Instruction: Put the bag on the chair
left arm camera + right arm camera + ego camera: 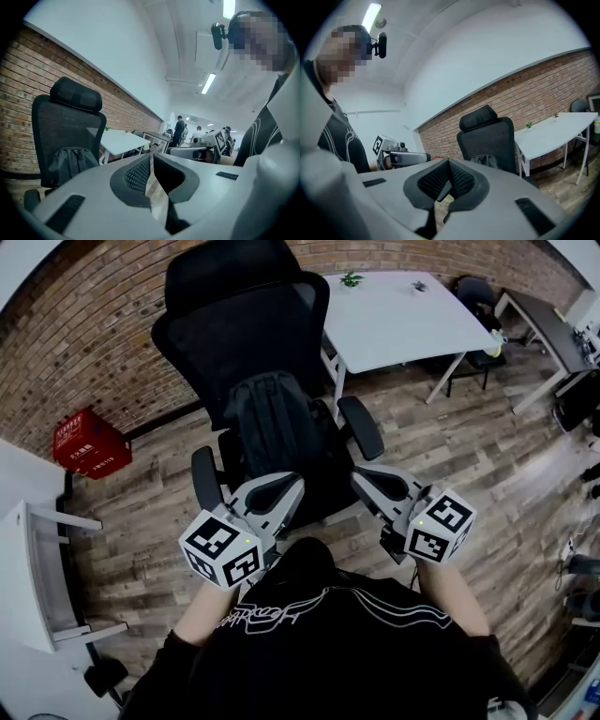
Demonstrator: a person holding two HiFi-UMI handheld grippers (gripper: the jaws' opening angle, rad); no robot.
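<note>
The left gripper (287,487) and the right gripper (364,478) are held low in front of the person, both with jaws closed together, gripping nothing and touching nothing. Just beyond them, the dark bag (271,424) sits upright on the seat of the black office chair (246,298), leaning against its backrest. A white desk (398,317) stands behind the chair by the brick wall.

My head view looks steeply down on the chair (246,334); both gripper views face it from low and near, so all three share it.
</note>
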